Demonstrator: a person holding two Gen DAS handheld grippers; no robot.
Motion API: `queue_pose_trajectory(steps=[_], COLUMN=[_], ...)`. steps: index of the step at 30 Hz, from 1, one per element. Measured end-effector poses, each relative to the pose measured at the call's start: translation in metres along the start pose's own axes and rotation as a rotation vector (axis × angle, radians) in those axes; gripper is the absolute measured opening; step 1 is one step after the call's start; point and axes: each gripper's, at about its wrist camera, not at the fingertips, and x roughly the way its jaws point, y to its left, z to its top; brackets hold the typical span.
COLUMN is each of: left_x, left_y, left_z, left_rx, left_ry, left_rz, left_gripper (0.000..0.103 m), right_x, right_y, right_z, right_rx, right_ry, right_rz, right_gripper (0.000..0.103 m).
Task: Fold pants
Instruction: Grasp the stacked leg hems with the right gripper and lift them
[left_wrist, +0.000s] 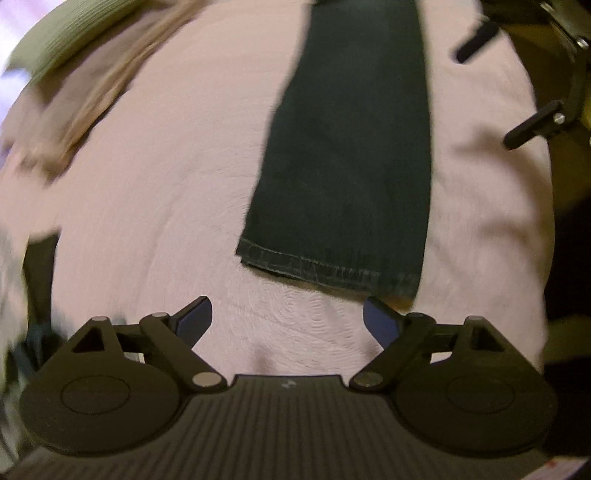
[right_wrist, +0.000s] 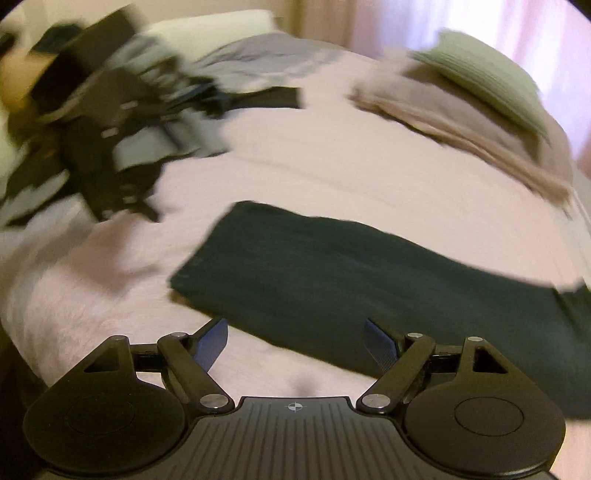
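In the left wrist view, the left gripper (left_wrist: 288, 319) hangs over a pink bedspread (left_wrist: 155, 192) with its jaws spread wide and nothing between them. The dark pants (left_wrist: 347, 155) lie flat on the bedspread as one long strip running away from the camera, the stitched hem just ahead of the right-hand finger. A beige cloth (left_wrist: 96, 92) and a green pillow (left_wrist: 70, 33) sit at the upper left, and the right gripper (left_wrist: 524, 96) shows at the upper right edge. In the right wrist view, the right gripper (right_wrist: 295, 341) also has its jaws wide apart and empty, just above the near edge of the pants, which lie crosswise. A blurred pile of dark and grey clothes (right_wrist: 122, 122) lies at the upper left.
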Motion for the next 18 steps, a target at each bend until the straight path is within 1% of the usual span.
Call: queue_pose_trajectory(steps=[1,3,5,7,9,11,12,13,14,15,17,18], left_x=[0.008,0.024,0.036,0.048,0.056,0.061,0.063,0.064,0.065,0.065,0.065,0.064], left_y=[0.001,0.006,0.010,0.015,0.021,0.026,0.028,0.029,0.029,0.029,0.028,0.027], left_z=[-0.005,-0.015,-0.024,-0.032,-0.039,-0.043,-0.046,-0.048,-0.050,-0.052,-0.054,-0.054], left_rx=[0.055,0.141,0.217,0.281,0.308,0.316,0.321,0.327,0.335,0.348,0.380,0.400], left_ry=[-0.013,-0.048,-0.068,-0.100,-0.127,-0.151,-0.163,-0.177,-0.185,-0.194,-0.215,-0.221], left_rz=[-0.012,-0.037,-0.050,-0.065,-0.080,-0.095,-0.100,-0.102,-0.104,-0.112,-0.106,-0.102], left_gripper=[0.086,0.086,0.086,0.086,0.086,0.086,0.086,0.086,0.086,0.086,0.086,0.086], right_x=[0.011,0.040,0.067,0.093,0.115,0.136,0.147,0.154,0.159,0.161,0.159,0.152], right_y=[0.016,0.046,0.074,0.098,0.116,0.131,0.134,0.135,0.134,0.130,0.116,0.105], right_z=[0.002,0.005,0.007,0.006,-0.001,-0.009,-0.014,-0.017,-0.019,-0.017,-0.008,-0.001], right_rx=[-0.039,-0.126,-0.199,-0.292,-0.372,-0.476,-0.523,-0.543,-0.551,-0.537,-0.456,-0.391], right_ry=[-0.005,-0.003,0.004,0.009,0.017,0.023,0.023,0.009,-0.008,-0.018,-0.011,-0.019], right_rz=[-0.002,-0.017,-0.026,-0.048,-0.067,-0.110,-0.131,-0.153,-0.178,-0.195,-0.206,-0.205], right_gripper=[0.075,0.066,0.062,0.061,0.061,0.061,0.061,0.061,0.057,0.036,0.014,0.013])
